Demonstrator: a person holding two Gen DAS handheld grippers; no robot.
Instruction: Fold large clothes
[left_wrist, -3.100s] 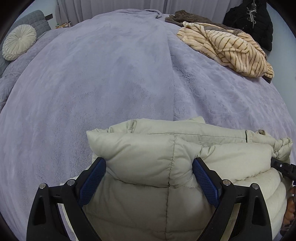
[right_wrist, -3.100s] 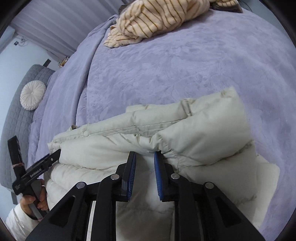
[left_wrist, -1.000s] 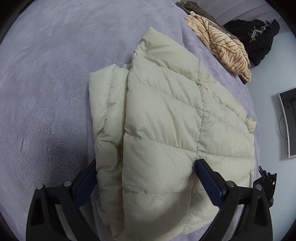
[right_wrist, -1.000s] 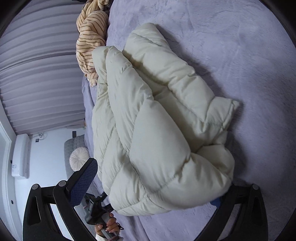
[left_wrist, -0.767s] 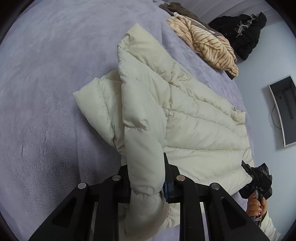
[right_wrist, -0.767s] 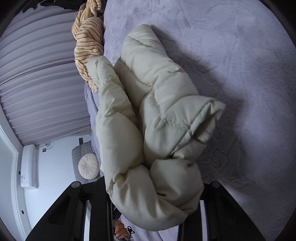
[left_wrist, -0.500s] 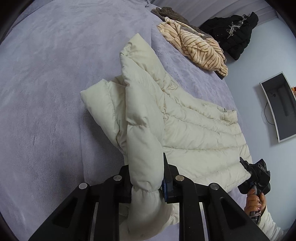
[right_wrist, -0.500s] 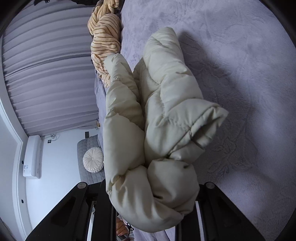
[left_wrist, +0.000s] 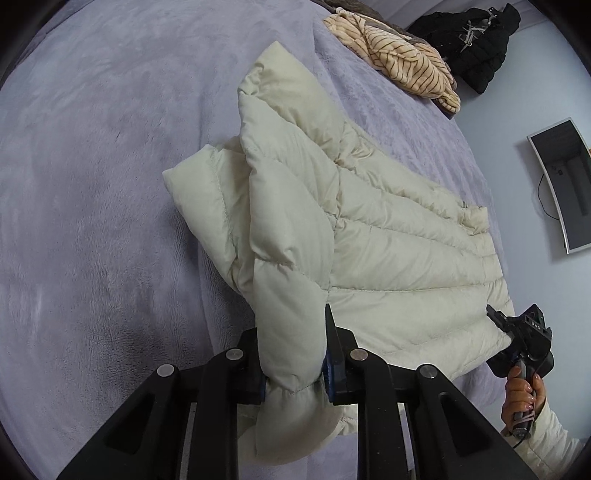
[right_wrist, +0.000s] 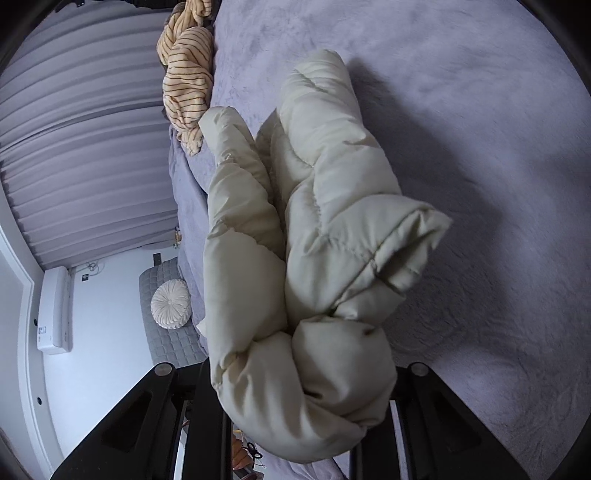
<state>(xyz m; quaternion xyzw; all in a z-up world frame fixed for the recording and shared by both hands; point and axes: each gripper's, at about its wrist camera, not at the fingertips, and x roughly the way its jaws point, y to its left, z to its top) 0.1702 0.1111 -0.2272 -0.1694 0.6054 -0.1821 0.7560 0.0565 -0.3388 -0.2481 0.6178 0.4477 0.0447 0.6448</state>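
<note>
Both tools, left tool (left_wrist: 293, 354) and right tool (right_wrist: 299, 402), have just clamped the cream puffer jacket (left_wrist: 369, 236) and lifted; the fold can begin.

The left gripper (left_wrist: 293, 354) points steeply downward, its two black fingers drawn close together with the blue pads (left_wrist: 328, 373) pressing from both sides on a gathered fold of the cream puffer jacket (left_wrist: 388, 236). The right gripper (right_wrist: 301, 402) angles down more gently, and its jaws are likewise clamped on a thick bunched roll of the same jacket, the padding bulging over and hiding the pads. In the left wrist view the right gripper appears at the far edge, gripped by the person's right hand (left_wrist: 521, 397) around its handle, with a pale sleeve (left_wrist: 550, 439) covering the wrist.
</note>
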